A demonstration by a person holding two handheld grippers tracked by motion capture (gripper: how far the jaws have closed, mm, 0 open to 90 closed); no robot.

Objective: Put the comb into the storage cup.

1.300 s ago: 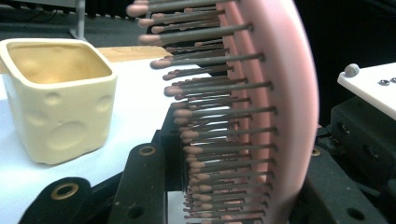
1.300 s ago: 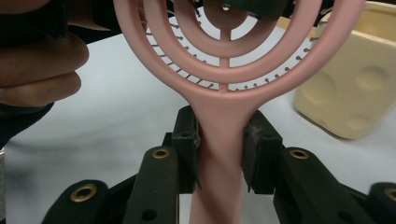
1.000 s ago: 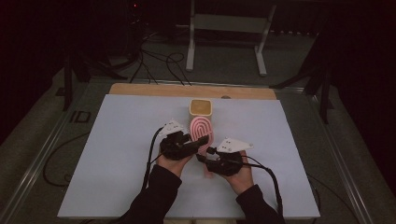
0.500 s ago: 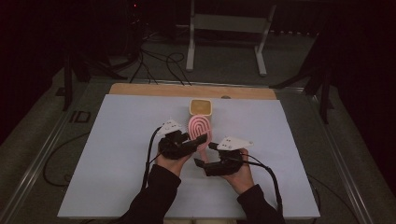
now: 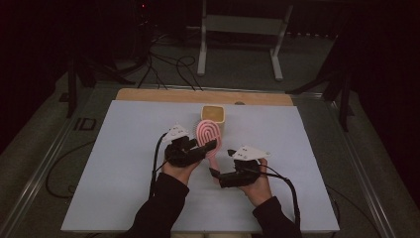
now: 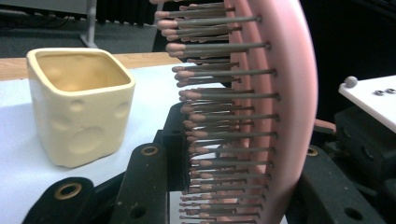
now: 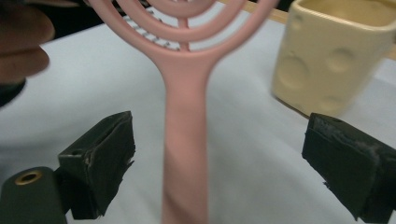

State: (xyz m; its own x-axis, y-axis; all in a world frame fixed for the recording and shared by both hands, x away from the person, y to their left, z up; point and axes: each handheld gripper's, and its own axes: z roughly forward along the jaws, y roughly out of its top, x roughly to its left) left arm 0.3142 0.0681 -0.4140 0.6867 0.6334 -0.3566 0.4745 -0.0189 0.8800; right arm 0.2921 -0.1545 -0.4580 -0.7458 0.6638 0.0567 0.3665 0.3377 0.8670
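A pink hairbrush (image 5: 207,133) stands on edge above the white table, with its oval head up and its handle running toward me. My left gripper (image 5: 208,146) is shut on the head, and the bristles (image 6: 219,116) and pink back (image 6: 285,93) sit between its jaws. My right gripper (image 5: 215,171) is open just right of the handle's end. Its jaws have just been opening. The handle (image 7: 184,140) hangs between the two pads (image 7: 105,163) without touching either. A cream square cup (image 5: 214,115) stands upright just beyond the brush.
The white table sheet (image 5: 124,148) spreads wide on both sides of the hands. A wooden strip (image 5: 163,95) runs along the far edge. On the floor behind are a metal frame (image 5: 237,25) and loose cables (image 5: 163,64).
The right gripper's jaws have spread apart and let go of the brush handle. The left gripper keeps its hold on the brush head and has barely moved.
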